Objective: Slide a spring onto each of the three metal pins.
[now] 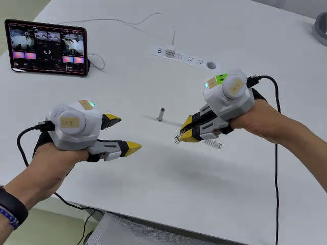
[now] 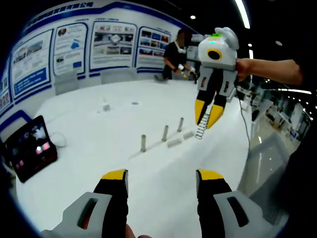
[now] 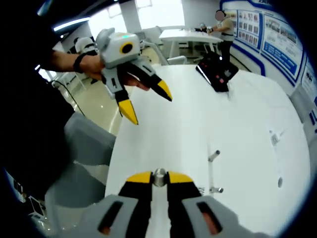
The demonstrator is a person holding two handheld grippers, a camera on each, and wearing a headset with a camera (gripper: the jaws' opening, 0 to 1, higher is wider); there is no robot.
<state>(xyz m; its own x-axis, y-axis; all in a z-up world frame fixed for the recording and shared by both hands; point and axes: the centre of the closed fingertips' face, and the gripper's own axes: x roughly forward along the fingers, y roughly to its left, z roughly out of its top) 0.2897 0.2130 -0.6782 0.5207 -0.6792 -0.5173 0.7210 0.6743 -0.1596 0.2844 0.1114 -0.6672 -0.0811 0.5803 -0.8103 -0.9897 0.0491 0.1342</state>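
I am holding the left tongs [image 1: 124,132] apart and empty over the table [image 1: 168,194] by its near edge, parked there, I judge, to leave the other side room. The right tongs [image 1: 185,131] are clamping a spring [image 1: 177,138] by one end above the table's middle, leaving its open end free to line up over a pin. A spare spring [image 1: 213,144] is lying on the table just beside them. Beyond, the metal pins [image 2: 165,133] are standing upright in a row, looking bare. A power strip [image 1: 179,55] is sitting toward the far edge and a tablet [image 1: 47,47] toward the far left corner. Gripper stickers and wall posters [image 2: 111,44] are showing writing too small to read.
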